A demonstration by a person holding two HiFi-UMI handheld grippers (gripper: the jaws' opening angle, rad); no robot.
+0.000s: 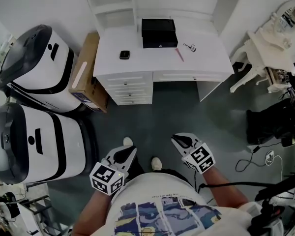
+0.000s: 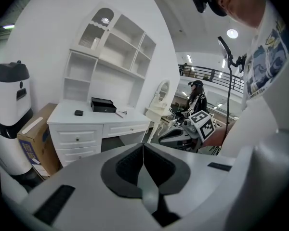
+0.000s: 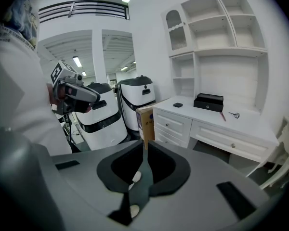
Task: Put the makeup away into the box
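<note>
Surface (image 1: 157, 58) first: white, with drawers below and shelves above, standing well ahead of the person across bare floor. On it sits the black box (image 1: 159, 32), toward the back and looking shut from here. Well left of the black box, on the floor, stand two big white-and-black machines (image 1: 37, 68), with a cardboard carton (image 1: 86, 70) wedged between them and the drawers.

Now the tools. Left gripper (image 1: 124, 155) and right gripper (image 1: 179, 140) both hang low by the person's body, far short of the black box. Each has its jaws pressed together with nothing between them.

And the makeup, all of it out in the open. A small dark compact (image 1: 124, 54) lies left of the black box. A pink stick (image 1: 179, 55) lies just right and in front of it. A thin metal tool (image 1: 190, 47) that may be a lash curler sits right of it.

Risks from here? Arriving with the jaws together would simply nudge these light pieces. The pink stick could roll toward the front edge and drop. The thin tool lies flat, so a shallow pinch may slip off it. The black box, if truly shut, blocks any drop-in.
</note>
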